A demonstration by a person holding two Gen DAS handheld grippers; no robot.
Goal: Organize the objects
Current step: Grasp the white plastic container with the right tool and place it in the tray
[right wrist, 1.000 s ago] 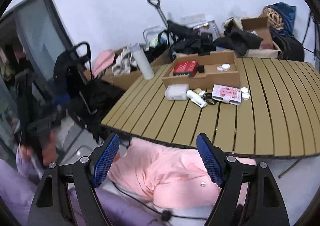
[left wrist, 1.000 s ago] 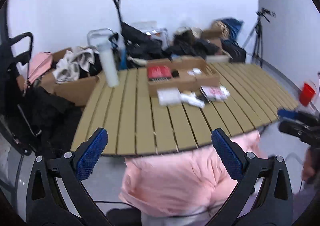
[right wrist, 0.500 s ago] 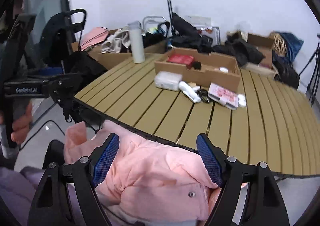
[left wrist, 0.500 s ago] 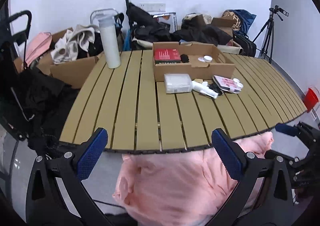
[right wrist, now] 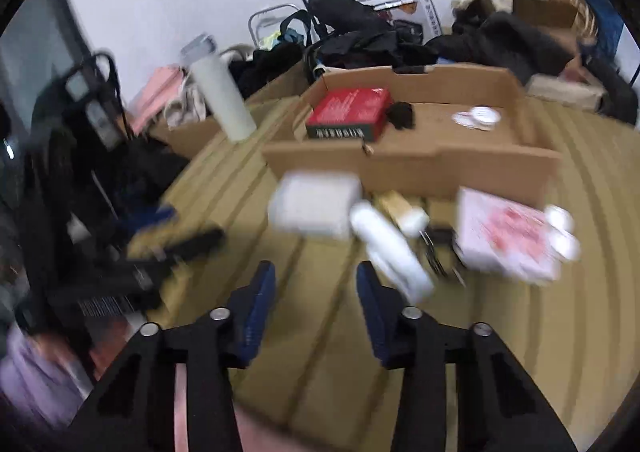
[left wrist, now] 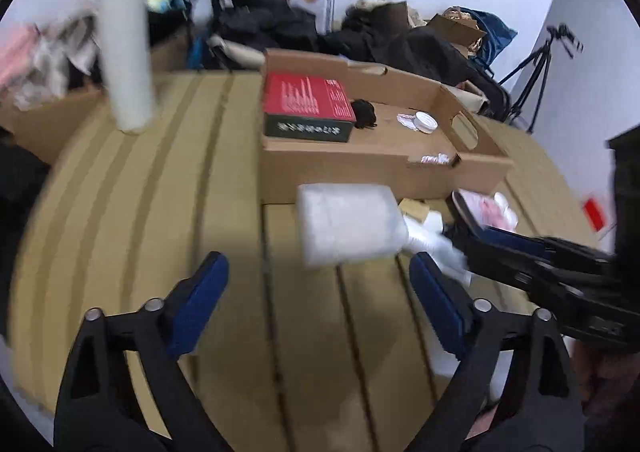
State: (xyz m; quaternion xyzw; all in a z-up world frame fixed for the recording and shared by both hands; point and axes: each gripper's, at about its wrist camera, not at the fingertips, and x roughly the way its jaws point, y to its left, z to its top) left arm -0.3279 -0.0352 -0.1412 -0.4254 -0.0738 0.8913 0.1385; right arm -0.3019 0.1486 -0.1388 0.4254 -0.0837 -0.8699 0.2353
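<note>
A shallow cardboard box [left wrist: 372,161] [right wrist: 420,159] stands on the slatted wooden table [left wrist: 140,211] [right wrist: 580,332]. It holds a red box [left wrist: 308,107] [right wrist: 348,113], a small black item [left wrist: 363,113] and a white round lid [left wrist: 424,120]. In front of it lie a white plastic case [left wrist: 348,226] [right wrist: 316,203], a white tube [right wrist: 390,248] and a pink-patterned packet [right wrist: 508,240]. My left gripper [left wrist: 320,308] is open and empty, just short of the white case. My right gripper [right wrist: 316,308] is open and empty over the table, just left of the tube's near end; it also shows in the left wrist view [left wrist: 500,248].
A tall white bottle [left wrist: 124,55] [right wrist: 220,99] stands at the table's far left. Bags, clothes and cardboard boxes [left wrist: 360,31] are piled behind the table. A tripod [left wrist: 536,63] stands at the right wall.
Both grippers have moved forward from beyond the table's front edge to over it, close to the loose items. The right jaws have narrowed. The pink garment has left view.
</note>
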